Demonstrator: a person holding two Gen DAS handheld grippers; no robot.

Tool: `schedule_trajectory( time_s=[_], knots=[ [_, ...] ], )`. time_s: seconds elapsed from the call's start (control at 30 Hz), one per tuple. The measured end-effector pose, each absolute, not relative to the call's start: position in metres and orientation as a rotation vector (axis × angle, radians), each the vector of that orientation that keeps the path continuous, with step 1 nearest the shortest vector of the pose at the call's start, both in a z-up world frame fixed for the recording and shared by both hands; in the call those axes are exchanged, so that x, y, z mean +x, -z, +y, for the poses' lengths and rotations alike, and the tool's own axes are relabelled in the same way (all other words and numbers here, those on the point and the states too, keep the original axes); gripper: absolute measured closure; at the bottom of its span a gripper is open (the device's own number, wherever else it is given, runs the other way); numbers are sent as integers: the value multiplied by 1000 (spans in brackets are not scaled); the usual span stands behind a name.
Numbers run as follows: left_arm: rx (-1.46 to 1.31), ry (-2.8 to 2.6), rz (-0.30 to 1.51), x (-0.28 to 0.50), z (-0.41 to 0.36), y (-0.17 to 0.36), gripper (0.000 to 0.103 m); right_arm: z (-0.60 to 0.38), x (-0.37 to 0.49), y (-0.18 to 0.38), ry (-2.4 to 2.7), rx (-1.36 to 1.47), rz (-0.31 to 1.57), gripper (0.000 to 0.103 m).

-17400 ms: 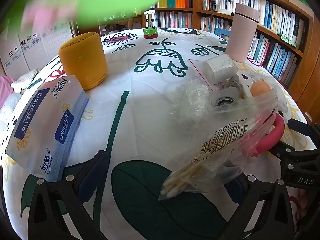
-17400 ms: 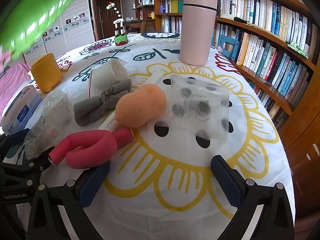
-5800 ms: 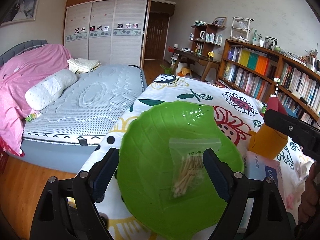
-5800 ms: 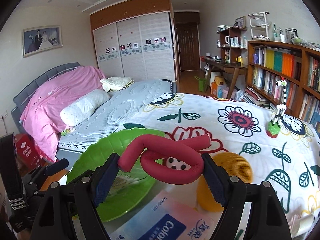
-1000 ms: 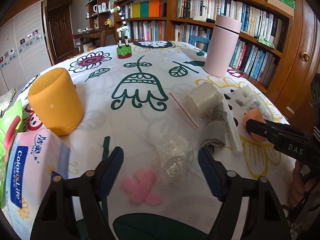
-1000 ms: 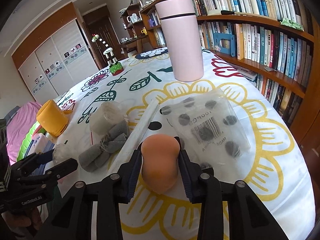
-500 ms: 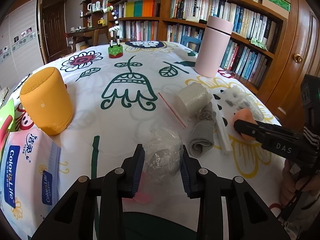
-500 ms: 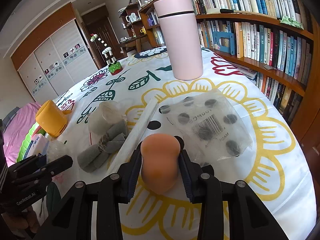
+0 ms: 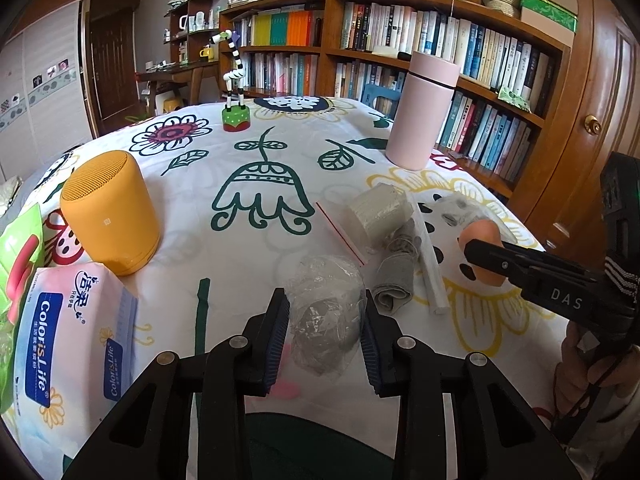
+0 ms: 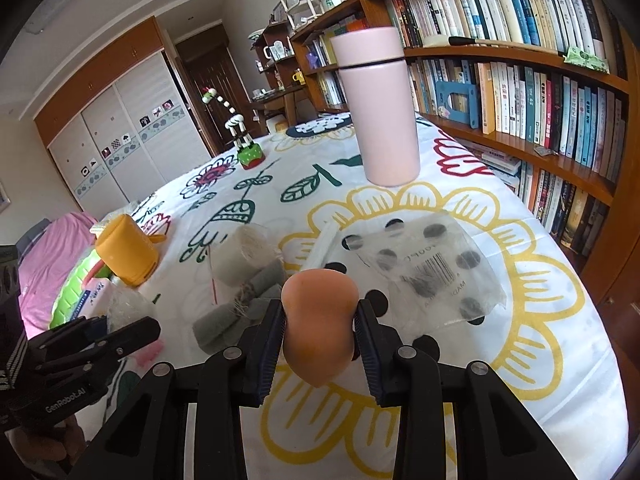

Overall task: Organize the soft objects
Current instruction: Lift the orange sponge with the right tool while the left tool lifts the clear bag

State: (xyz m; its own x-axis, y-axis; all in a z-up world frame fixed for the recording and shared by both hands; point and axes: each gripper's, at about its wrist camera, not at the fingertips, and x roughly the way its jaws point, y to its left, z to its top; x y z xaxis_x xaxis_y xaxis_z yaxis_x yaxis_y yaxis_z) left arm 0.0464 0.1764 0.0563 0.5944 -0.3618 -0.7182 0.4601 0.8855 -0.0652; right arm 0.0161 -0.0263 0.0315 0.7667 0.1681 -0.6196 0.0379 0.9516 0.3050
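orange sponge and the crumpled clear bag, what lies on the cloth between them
In the left wrist view, a rolled grey cloth and a white stick lie between the orange sponge and the crumpled clear bag.

Each gripper is a black plastic frame of angular struts with triangular cut-outs, joined by round silver screw heads that sit behind the jaws. The left gripper (image 9: 324,330) carries ribbed dark-blue pads (image 9: 277,332) on the inner faces of its two fingers, and the right gripper (image 10: 320,338) has the same blue ribbed pads (image 10: 275,344). Seen from the opposite camera, the right gripper's side, behind its jaws, bears white letters "DAS", and the left gripper's side reads "GenRobot.AI". Behind each tool a black cuff with white stripes (image 9: 622,278) shows at the person's wrist.
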Motion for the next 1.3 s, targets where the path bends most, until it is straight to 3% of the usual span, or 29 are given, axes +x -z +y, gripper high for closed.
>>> schedule_trajectory(
  time_s=[1.3],
  knots=[
    [25,393,738,33,239,-81,68,19,20,-54,-130,345,636,64]
  ],
)
